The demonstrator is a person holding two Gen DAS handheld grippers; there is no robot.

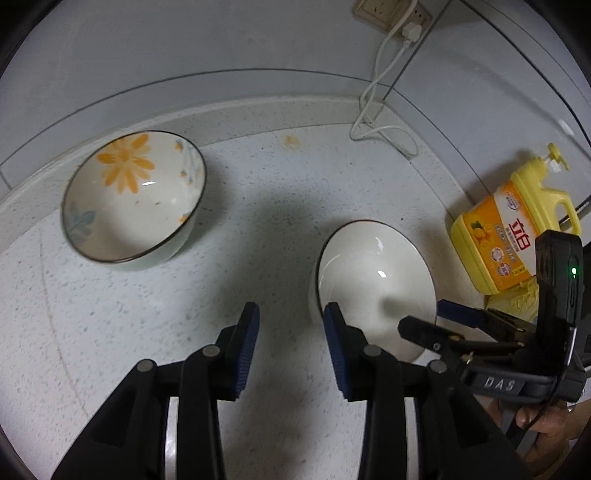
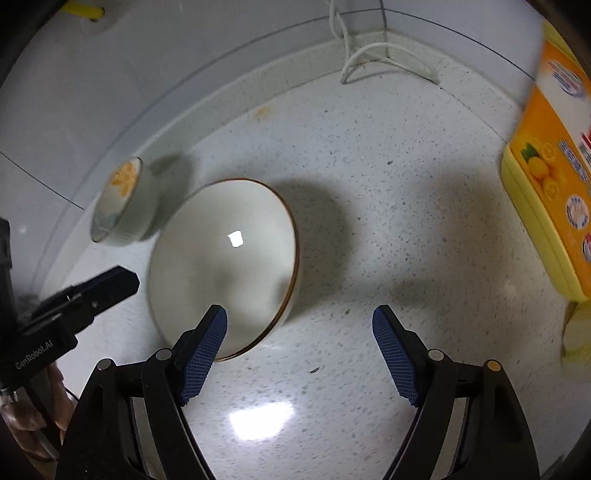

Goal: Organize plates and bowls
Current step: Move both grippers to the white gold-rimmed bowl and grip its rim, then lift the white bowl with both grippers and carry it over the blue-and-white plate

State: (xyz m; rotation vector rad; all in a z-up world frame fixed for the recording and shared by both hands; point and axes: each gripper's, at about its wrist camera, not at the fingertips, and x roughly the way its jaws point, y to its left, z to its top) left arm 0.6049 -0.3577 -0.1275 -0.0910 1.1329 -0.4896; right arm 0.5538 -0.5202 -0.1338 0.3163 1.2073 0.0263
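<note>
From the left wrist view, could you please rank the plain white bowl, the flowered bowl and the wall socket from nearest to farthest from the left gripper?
1. Plain white bowl, just right of its fingers.
2. Flowered bowl, farther, left.
3. Wall socket, up on the wall.

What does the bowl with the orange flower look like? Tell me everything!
The flower bowl is round and looks like glazed ceramic, creamy white inside with a big orange daisy, small orange blossoms, blue-grey leaves and a thin dark rim. Its outside is pale green. It sits upright and empty on the speckled counter near the back ledge. Neither gripper touches it.
</note>
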